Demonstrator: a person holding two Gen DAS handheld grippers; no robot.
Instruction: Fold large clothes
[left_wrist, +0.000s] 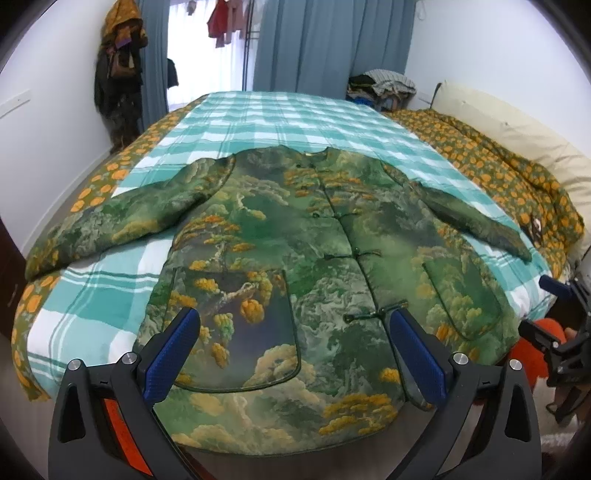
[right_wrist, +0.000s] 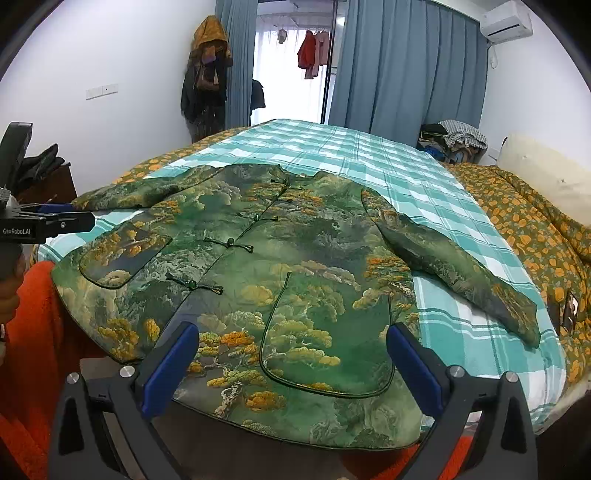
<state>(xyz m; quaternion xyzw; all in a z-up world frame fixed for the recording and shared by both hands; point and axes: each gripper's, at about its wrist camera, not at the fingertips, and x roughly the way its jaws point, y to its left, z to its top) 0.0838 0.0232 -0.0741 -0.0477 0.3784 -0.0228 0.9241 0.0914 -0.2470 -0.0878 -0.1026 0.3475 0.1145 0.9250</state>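
Observation:
A large green padded jacket (left_wrist: 317, 236) with a landscape print lies spread front up on the teal plaid bed sheet (left_wrist: 280, 114). Its knot buttons are fastened and both sleeves (left_wrist: 110, 218) are stretched out sideways. My left gripper (left_wrist: 293, 317) hovers open over the hem by the patch pocket (left_wrist: 240, 332), with nothing between its blue pads. In the right wrist view the jacket (right_wrist: 295, 240) fills the near bed, and my right gripper (right_wrist: 291, 332) stands wide open above the other pocket (right_wrist: 325, 332), holding nothing. Each gripper also shows at the edge of the other's view: the right gripper (left_wrist: 561, 332) and the left gripper (right_wrist: 48, 221).
An orange-flowered quilt (left_wrist: 498, 166) is bunched along the bed's right side by a cream pillow (left_wrist: 517, 125). A clothes pile (left_wrist: 384, 85) sits at the far corner. Coats (left_wrist: 122, 74) hang on the left wall beside blue curtains (left_wrist: 325, 44). A person's orange sleeve (right_wrist: 33, 314) is at the left.

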